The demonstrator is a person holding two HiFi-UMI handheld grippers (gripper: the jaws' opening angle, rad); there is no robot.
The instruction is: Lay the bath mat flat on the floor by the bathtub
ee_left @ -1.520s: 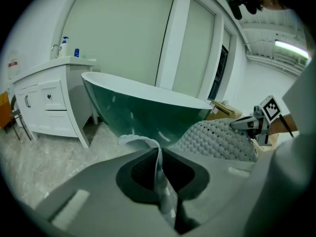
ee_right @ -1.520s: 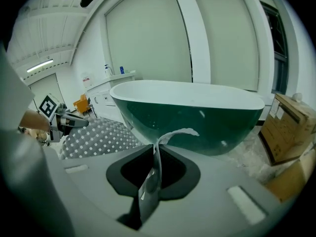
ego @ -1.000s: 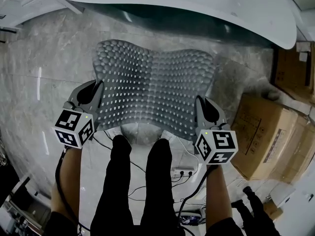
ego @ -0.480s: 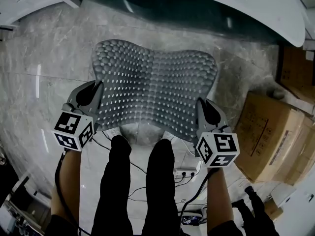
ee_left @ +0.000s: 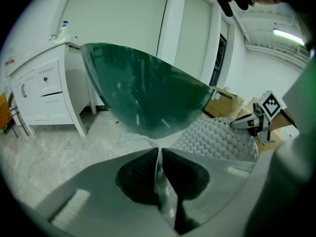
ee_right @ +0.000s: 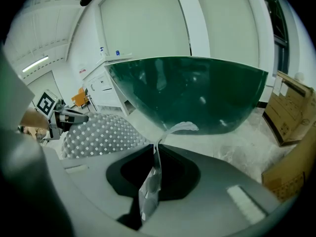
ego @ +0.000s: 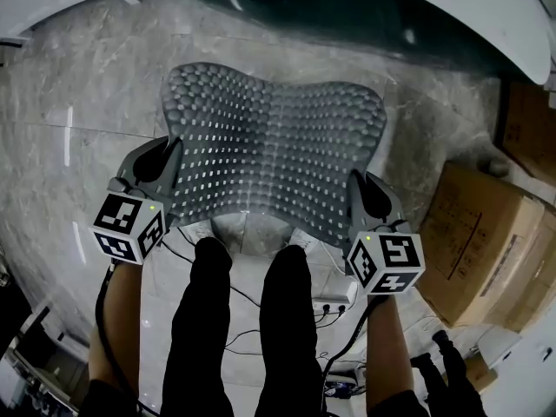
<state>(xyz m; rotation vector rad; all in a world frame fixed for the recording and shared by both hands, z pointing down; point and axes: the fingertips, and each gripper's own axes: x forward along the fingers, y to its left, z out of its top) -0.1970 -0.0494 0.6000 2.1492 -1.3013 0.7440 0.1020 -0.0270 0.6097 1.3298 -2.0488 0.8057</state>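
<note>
A translucent grey bath mat (ego: 269,159) with rows of bumps hangs spread over the marble floor (ego: 78,102), in front of the dark green bathtub (ego: 365,16). My left gripper (ego: 169,159) is shut on the mat's near left edge, and my right gripper (ego: 354,189) is shut on its near right edge. In the left gripper view the mat edge (ee_left: 159,167) is pinched between the dark pads, and the bumpy mat (ee_left: 217,139) bulges to the right. In the right gripper view the thin mat edge (ee_right: 154,174) stands between the pads.
Cardboard boxes (ego: 486,233) stand at the right. A white cabinet (ee_left: 44,90) stands left of the tub. The person's legs (ego: 248,320) are below the mat, with cables and a power strip (ego: 326,307) on the floor.
The mat and both grippers have held almost still in the view; the tub's rim has slid towards the top of the frame.
</note>
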